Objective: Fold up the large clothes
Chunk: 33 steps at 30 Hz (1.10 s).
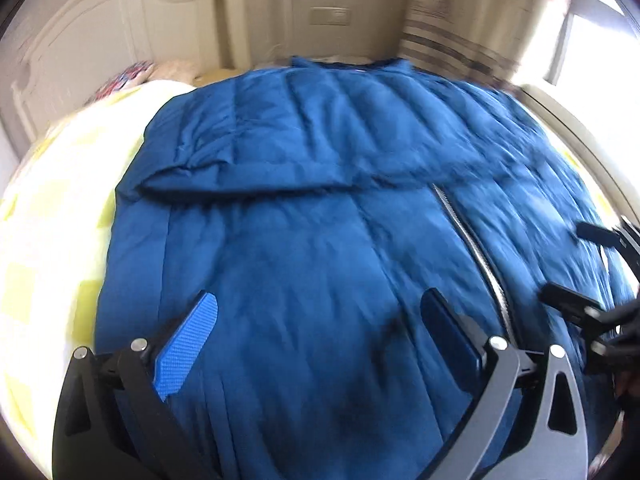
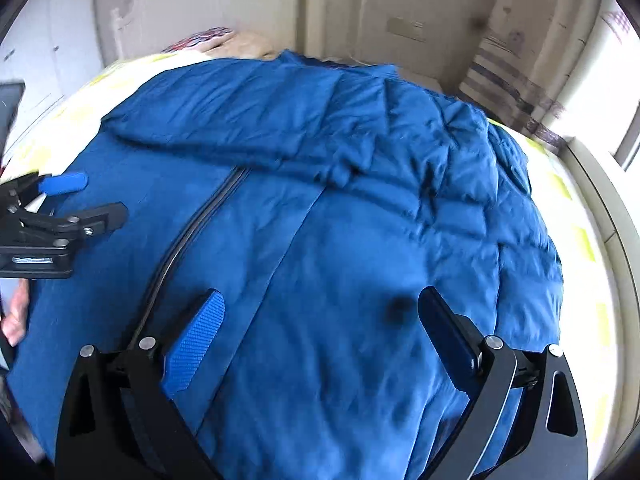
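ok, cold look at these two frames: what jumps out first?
A big blue jacket fills both views, spread zipper-up over a yellow-checked bedspread, with a sleeve folded across its chest. The zipper runs down the middle between the two grippers. The left gripper and right gripper both hang open above the fabric, holding nothing.
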### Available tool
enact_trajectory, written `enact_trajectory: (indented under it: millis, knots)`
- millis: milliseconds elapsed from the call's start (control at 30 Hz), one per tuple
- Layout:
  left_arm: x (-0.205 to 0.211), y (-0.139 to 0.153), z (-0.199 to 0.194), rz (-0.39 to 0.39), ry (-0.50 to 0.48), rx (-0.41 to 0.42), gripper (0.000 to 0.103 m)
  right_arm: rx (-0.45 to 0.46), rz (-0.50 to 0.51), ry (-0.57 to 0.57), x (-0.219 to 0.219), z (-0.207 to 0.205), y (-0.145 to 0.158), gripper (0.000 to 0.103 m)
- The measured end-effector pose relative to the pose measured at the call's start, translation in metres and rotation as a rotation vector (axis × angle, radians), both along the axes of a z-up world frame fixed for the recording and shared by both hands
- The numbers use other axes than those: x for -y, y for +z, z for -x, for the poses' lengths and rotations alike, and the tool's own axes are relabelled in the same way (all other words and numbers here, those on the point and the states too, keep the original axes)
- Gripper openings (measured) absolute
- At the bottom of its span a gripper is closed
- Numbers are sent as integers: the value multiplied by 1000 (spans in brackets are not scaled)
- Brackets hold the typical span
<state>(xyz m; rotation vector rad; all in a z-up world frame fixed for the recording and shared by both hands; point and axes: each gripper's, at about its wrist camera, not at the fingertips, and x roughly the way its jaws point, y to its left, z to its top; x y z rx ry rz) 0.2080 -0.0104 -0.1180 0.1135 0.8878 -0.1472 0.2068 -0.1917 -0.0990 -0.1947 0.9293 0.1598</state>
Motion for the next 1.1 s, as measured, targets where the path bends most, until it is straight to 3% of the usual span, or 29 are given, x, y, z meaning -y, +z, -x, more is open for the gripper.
enact_trajectory:
  millis: [67, 233, 333, 433, 500, 567, 633, 700, 767, 933, 1000, 1100]
  knots:
    - [9, -14, 11, -79, -15, -19, 101, -3, -45, -10, 7, 4, -3, 95]
    - [8, -13, 23, -82, 30, -5, 101, 14, 12, -32, -1, 21, 10, 94]
    - [6, -4, 55, -19, 41, 43, 101, 14, 43, 0, -3, 40, 7, 95]
    - [13, -16, 64, -82, 32, 42, 101, 1, -50, -24, 14, 50, -5, 95]
    - [14, -8, 75, -85, 37, 39, 101, -5, -21, -48, 16, 56, 0, 95]
    - [15, 6, 95, -45, -6, 85, 101, 14, 0, -57, 14, 67, 7, 95]
    - [18, 7, 110, -86, -25, 119, 101, 19, 12, -6, 8, 78, 8, 95]
    - [24, -11, 100, -110, -39, 60, 101, -4, 16, 1, 9, 83, -2, 96]
    - [12, -22, 105, -28, -33, 74, 101, 6, -42, -22, 17, 87, -5, 96]
    - [-3, -11, 126, -16, -27, 133, 101, 50, 25, -5, 4, 97, 9, 95]
    - [-13, -19, 128, -16, -22, 120, 101, 65, 6, 42, -2, 102, 6, 95]
    - [-19, -24, 135, -26, -39, 156, 101, 55, -50, 25, 3, 106, -11, 96]
